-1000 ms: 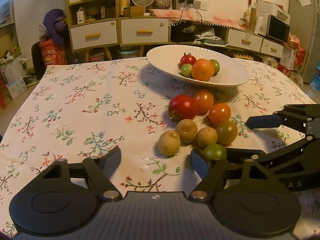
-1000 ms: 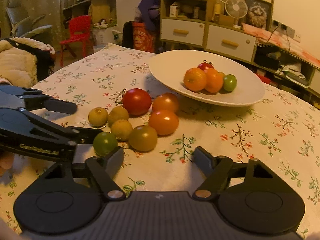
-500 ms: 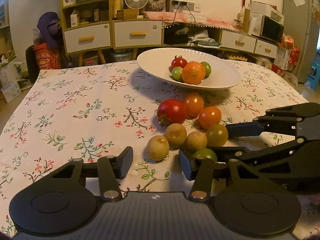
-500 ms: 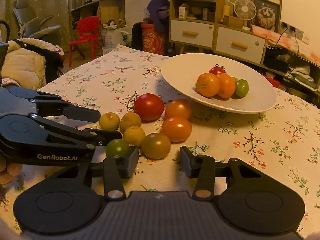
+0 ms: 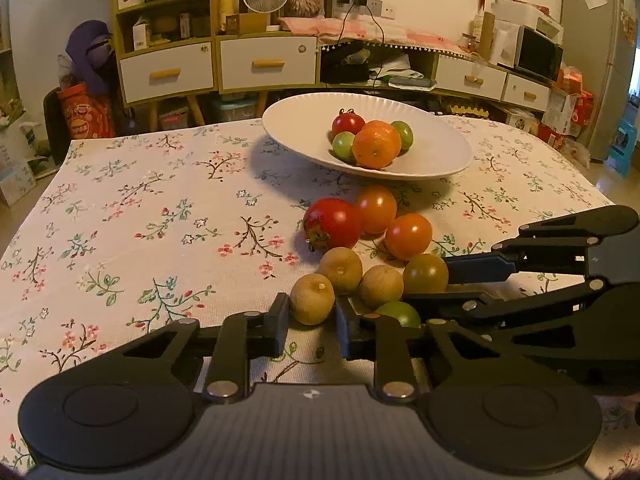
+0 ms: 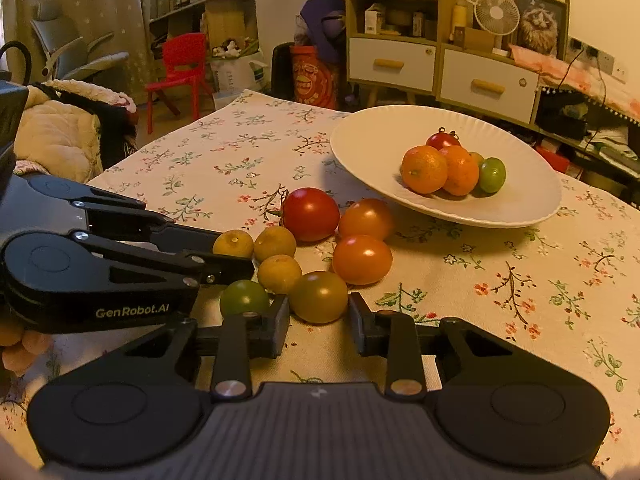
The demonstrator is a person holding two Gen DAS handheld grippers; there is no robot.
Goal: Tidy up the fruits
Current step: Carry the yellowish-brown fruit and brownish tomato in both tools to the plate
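A small yellow-brown fruit (image 5: 312,299) lies nearest in the loose cluster on the flowered cloth, and my left gripper (image 5: 311,313) is shut on it, one pad on each side. My right gripper (image 6: 319,308) has its jaws closing on an olive-green tomato (image 6: 318,297), and both pads touch its sides. From the left wrist view the right gripper (image 5: 426,285) comes in from the right around that tomato (image 5: 426,274). A red tomato (image 5: 332,223), two orange tomatoes, two more yellow-brown fruits and a green tomato (image 6: 244,298) stay on the cloth. The white plate (image 5: 432,160) behind holds oranges and small tomatoes.
The table's far edge runs behind the plate (image 6: 380,148), with cabinets beyond. The left half of the cloth (image 5: 140,220) carries nothing. A padded chair (image 6: 56,136) and a red chair (image 6: 180,64) stand off the table's left side. A person's fingers (image 6: 16,354) show under the left gripper.
Both grippers went from wide open to closed in on fruit: the left on the yellow-brown fruit, the right on the olive-green tomato. Neither hand shifted noticeably.
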